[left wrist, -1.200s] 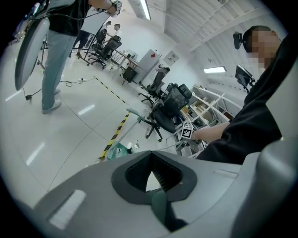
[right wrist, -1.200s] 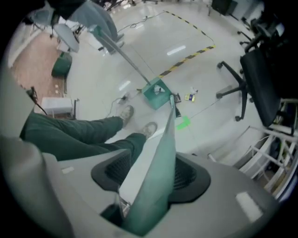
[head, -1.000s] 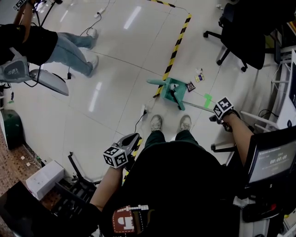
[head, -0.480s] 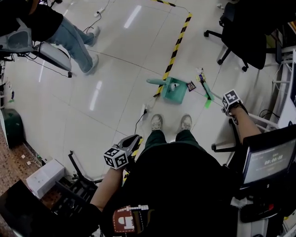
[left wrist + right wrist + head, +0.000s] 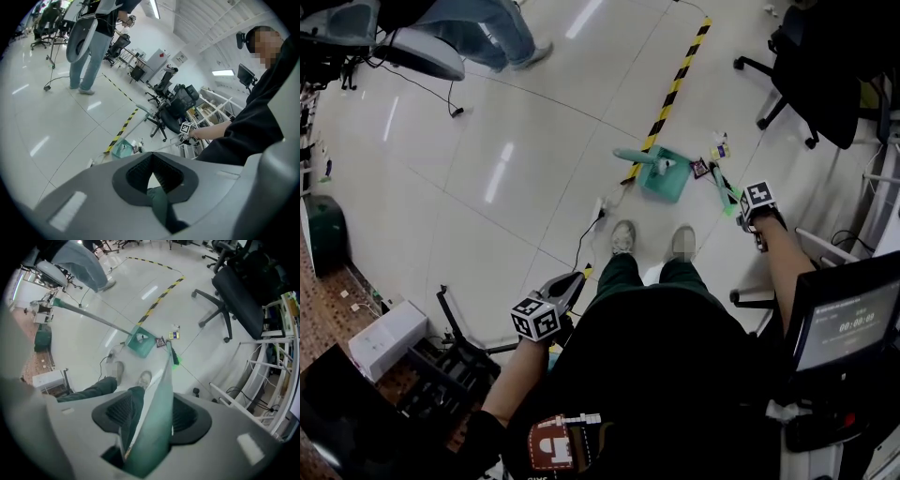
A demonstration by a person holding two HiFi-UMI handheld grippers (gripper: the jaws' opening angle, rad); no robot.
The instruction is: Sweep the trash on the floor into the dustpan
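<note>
Down on the pale floor (image 5: 487,141) just ahead of your shoes (image 5: 623,236), the teal dustpan (image 5: 667,180) sits beside a yellow-and-black tape line (image 5: 675,80), its long handle (image 5: 633,156) tilting up and away toward your left. The trash (image 5: 701,169) lies on the floor on the dustpan's right side: a dark wrapper (image 5: 161,341) right next to its edge, and a paler piece (image 5: 719,148) a little farther out. Your right gripper (image 5: 745,214) is clamped on the green broom (image 5: 727,192). In the right gripper view the broom's flat handle (image 5: 161,394) runs straight up between both pads (image 5: 185,416), and its far end reaches the floor just beside the dark wrapper, apart from the dustpan. Your left gripper (image 5: 570,284) hangs low beside your left thigh, well apart from both dustpan and broom. In the left gripper view its jaws are drawn together at the tips, leaving only a small wedge of floor visible between the pads. A dark green shape (image 5: 159,206) sits low in that gap, and I can't tell whether it is something pinched or just your trouser leg behind. A black office chair (image 5: 825,66) stands beyond the trash on your right, and another person (image 5: 502,23) stands well off past the tape line on your left.
</note>
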